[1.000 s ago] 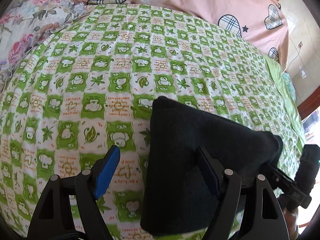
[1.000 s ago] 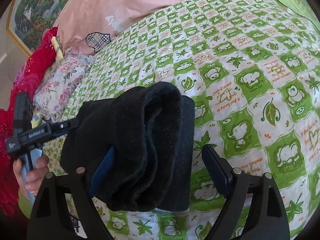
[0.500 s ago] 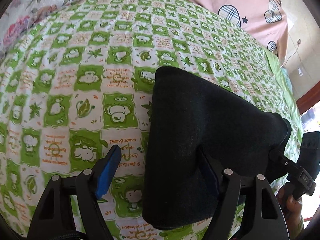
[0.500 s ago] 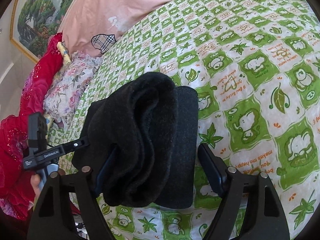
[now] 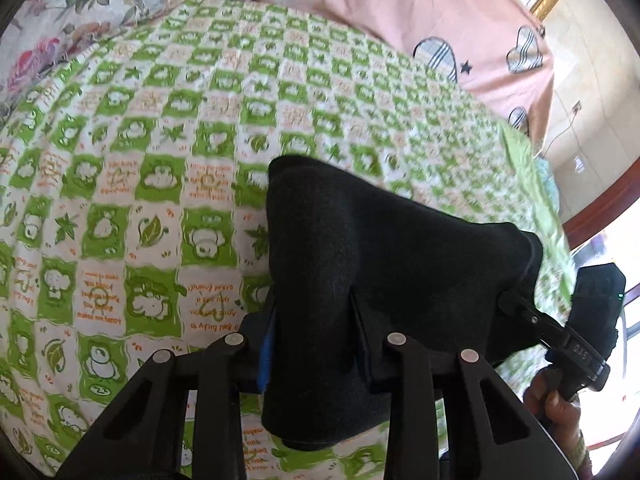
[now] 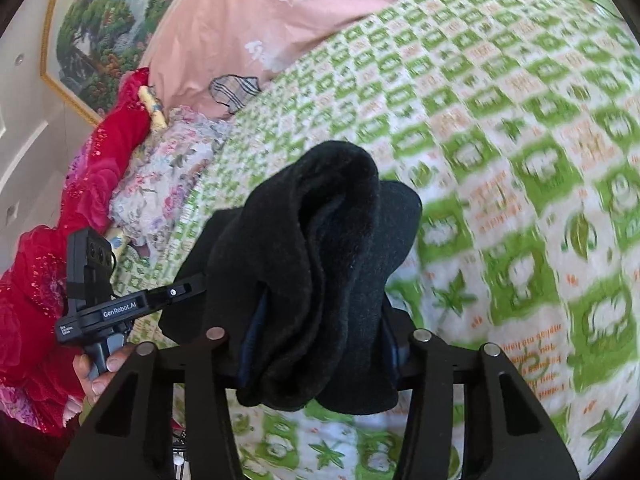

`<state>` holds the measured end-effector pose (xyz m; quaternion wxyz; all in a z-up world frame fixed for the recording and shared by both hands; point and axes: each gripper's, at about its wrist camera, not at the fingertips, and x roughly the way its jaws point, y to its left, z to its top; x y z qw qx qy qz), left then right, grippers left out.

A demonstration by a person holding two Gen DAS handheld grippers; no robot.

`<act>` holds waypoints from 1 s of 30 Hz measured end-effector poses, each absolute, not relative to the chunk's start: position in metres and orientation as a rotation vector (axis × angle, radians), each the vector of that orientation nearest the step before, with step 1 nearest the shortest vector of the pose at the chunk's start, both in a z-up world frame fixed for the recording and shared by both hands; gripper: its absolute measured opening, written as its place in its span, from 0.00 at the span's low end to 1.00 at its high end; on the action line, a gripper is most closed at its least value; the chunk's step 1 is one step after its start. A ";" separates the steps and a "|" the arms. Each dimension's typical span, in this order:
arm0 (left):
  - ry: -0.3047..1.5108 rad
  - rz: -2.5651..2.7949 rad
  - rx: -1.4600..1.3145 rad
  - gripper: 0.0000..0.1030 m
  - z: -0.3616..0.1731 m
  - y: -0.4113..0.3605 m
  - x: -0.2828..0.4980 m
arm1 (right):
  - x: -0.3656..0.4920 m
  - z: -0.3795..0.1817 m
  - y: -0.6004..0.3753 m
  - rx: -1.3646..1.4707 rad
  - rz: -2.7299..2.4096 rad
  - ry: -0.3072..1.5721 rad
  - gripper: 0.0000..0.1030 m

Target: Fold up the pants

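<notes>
The folded black pants (image 5: 384,276) sit on the bed (image 5: 168,184), centre to 6 o'clock in both views. The left tongs (image 5: 312,336) and right tongs (image 6: 320,344) are closing on opposite ends, pads seemingly already pressing. Grip evenly and lift together, keeping layers stacked.

Both views bright, daylit. Left wrist: glare at lower right edge, blown out white; wall upper right washed pale. Checked bedsheet (image 5: 160,152) motion-blurred, print smeared, more so in right wrist view (image 6: 520,168). Black pants (image 5: 380,264) underexposed, folds barely readable. Fisheye bending strong; dark vignette at corners. Shadows soft.
</notes>
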<state>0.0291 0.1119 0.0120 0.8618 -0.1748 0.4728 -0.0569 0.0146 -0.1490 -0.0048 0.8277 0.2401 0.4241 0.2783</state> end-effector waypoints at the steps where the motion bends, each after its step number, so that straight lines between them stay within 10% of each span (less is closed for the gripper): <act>1: 0.983 -0.115 -0.366 0.31 0.016 0.112 0.029 | 0.020 0.000 -0.148 0.509 0.599 0.891 0.48; 24: 0.920 0.105 -0.376 0.31 0.010 0.171 0.078 | 0.145 -0.001 -0.069 0.340 0.730 0.922 0.48; 30: 0.936 0.111 -0.375 0.45 0.004 0.172 0.078 | 0.148 -0.016 -0.080 0.365 0.710 0.945 0.58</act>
